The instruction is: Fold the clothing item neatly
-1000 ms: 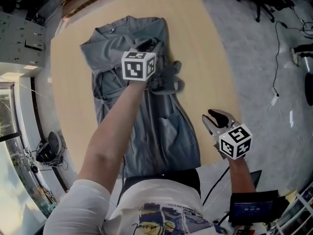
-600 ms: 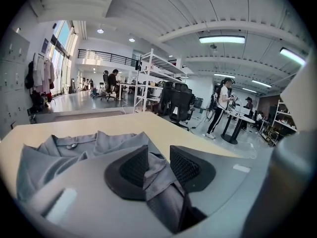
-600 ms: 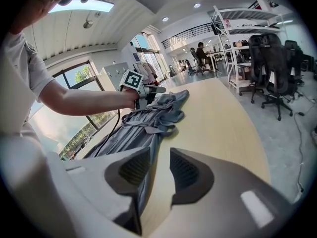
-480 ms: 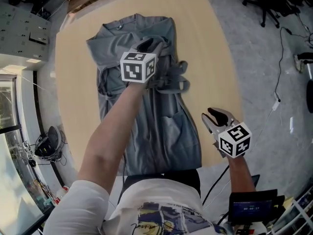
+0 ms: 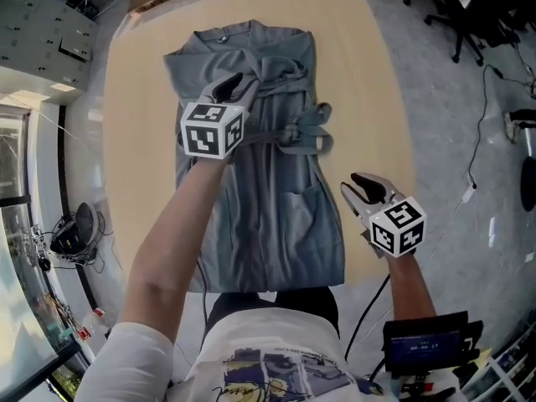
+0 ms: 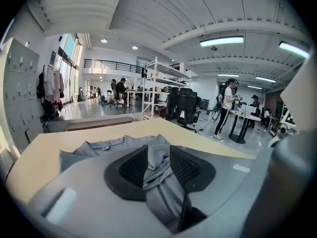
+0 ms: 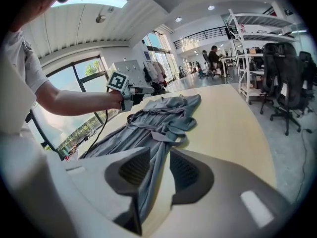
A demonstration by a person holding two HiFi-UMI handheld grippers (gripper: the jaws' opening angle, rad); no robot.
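On the table [image 5: 377, 99], garment [image 5: 285, 216] flat, its upper fold pinched in left gripper [image 5: 232, 86] and just carried leftward. Lengthwise fold-over apparently under way. Beside lower edge, right gripper [image 5: 362, 188] idle, jaws parted, empty.

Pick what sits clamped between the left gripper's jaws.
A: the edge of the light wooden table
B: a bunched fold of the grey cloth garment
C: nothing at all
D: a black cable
B: in the left gripper view, the left gripper has its jaws closed on a bunched fold of the grey cloth garment, which lies spread on the light wooden table.
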